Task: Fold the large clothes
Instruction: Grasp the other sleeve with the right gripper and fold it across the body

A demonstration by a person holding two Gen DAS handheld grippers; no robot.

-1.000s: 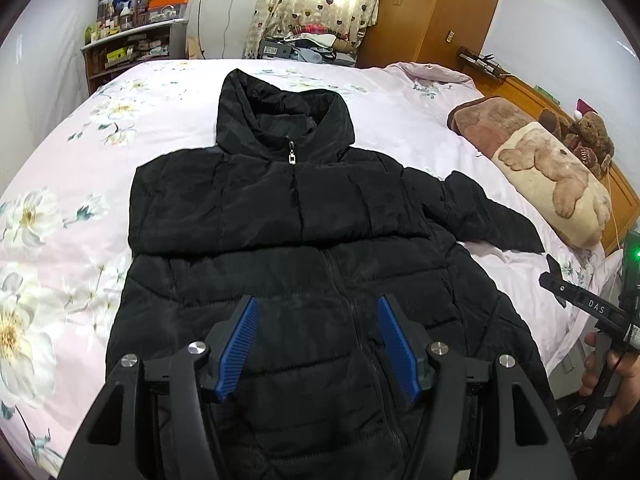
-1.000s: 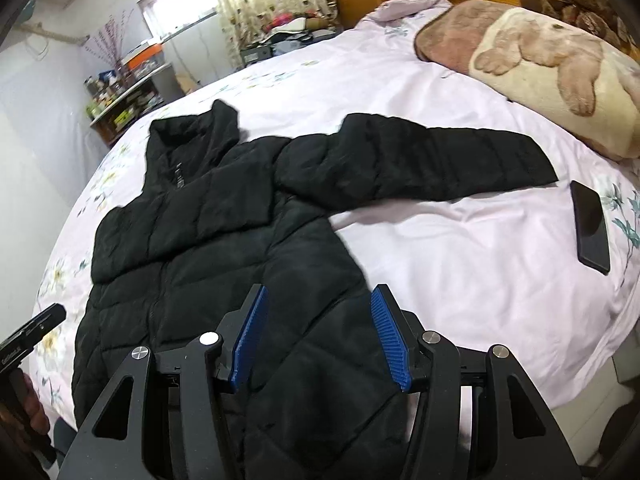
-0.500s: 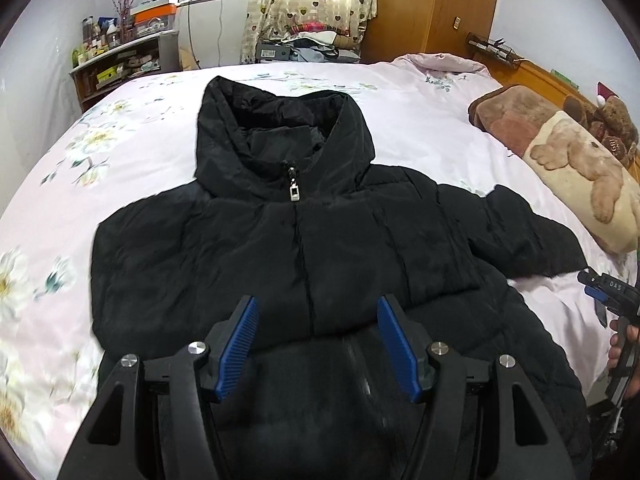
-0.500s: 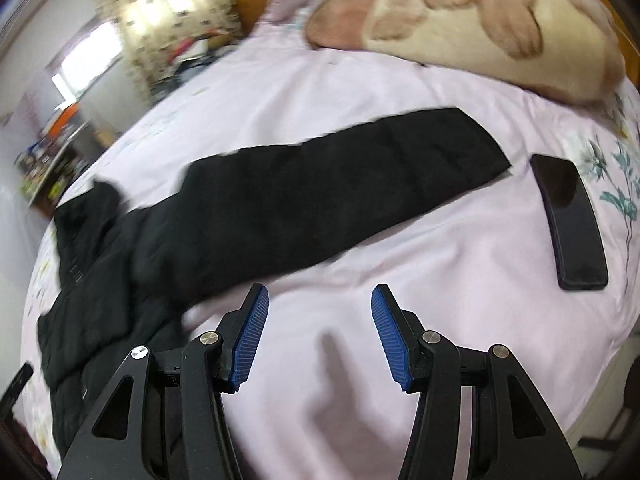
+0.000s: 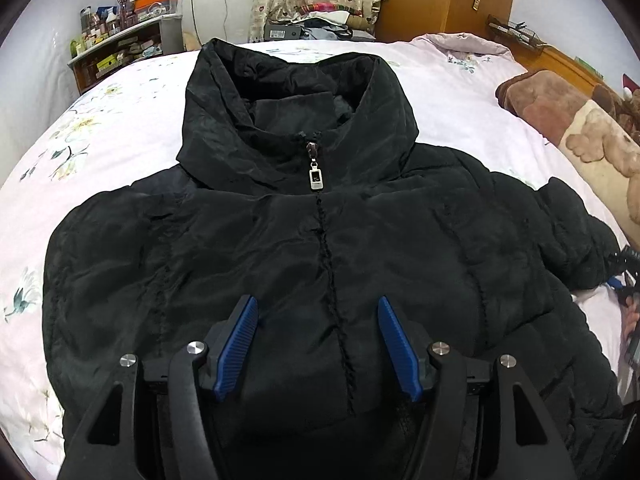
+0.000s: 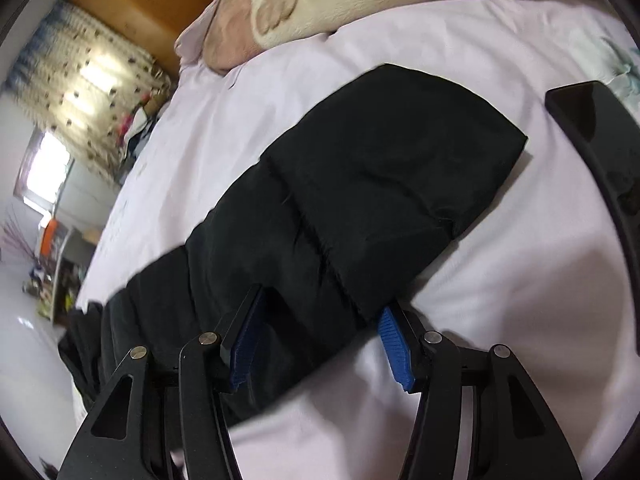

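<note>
While the jacket (image 5: 320,240) lies zipped and face up on the bed (image 5: 120,92), its sleeve (image 6: 360,200) stretches flat, ready to fold inward. Right claw (image 6: 320,344) straddles that sleeve, jaws apart, gripping nothing. Left claw (image 5: 316,344) hovers open over the chest, empty.

Black jacket (image 5: 320,240) on bed (image 5: 100,128), open tongs (image 5: 318,312) above

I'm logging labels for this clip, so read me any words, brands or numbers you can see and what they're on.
None can be read.
Zipper pull on the black puffer jacket: a small mark, too small to read.
Boxes on the shelf: print too small and blurred.
Phone on the bedsheet: dark screen, no text.
</note>
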